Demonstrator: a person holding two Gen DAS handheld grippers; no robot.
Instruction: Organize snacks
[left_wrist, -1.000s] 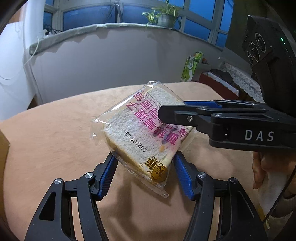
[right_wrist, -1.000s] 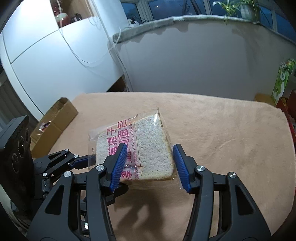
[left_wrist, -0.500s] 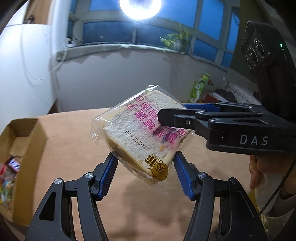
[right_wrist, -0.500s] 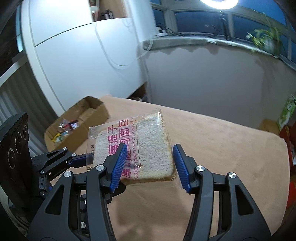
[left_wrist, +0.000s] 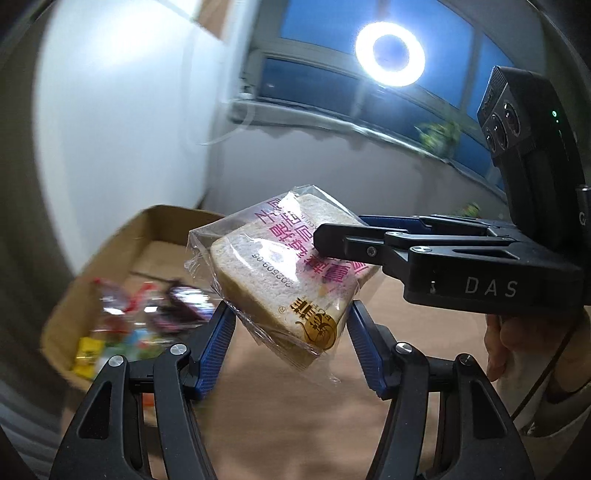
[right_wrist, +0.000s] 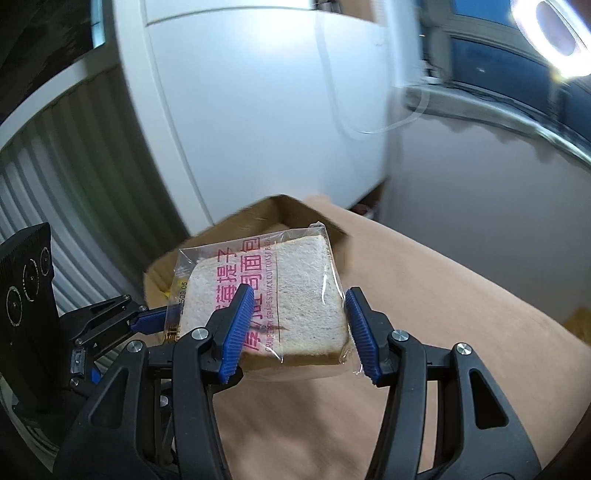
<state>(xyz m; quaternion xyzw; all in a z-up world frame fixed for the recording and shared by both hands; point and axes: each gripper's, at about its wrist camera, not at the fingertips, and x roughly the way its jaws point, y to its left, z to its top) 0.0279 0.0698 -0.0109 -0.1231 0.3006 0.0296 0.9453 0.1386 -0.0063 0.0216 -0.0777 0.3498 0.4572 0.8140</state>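
A clear-wrapped slice of toast bread (left_wrist: 284, 273) with pink lettering hangs in the air, gripped from two sides. My left gripper (left_wrist: 288, 325) is shut on its lower corner. My right gripper (right_wrist: 299, 325) is shut on its opposite edge and shows in the left wrist view (left_wrist: 424, 254) coming in from the right. The bread (right_wrist: 273, 299) is held above the tan table (right_wrist: 424, 332), close to an open cardboard box (left_wrist: 122, 258) that holds several colourful snack packs (left_wrist: 147, 310). The left gripper also shows at the left of the right wrist view (right_wrist: 147, 317).
The box (right_wrist: 229, 229) sits at the table's left end, against a white cabinet (right_wrist: 258, 92). A ring light (left_wrist: 389, 55) shines in front of dark windows. A person's hand (left_wrist: 498, 339) holds the right gripper.
Both grippers have carried the bread together to the left. The cardboard box has come into view and now lies just behind and below the bread. Both grips are unchanged.
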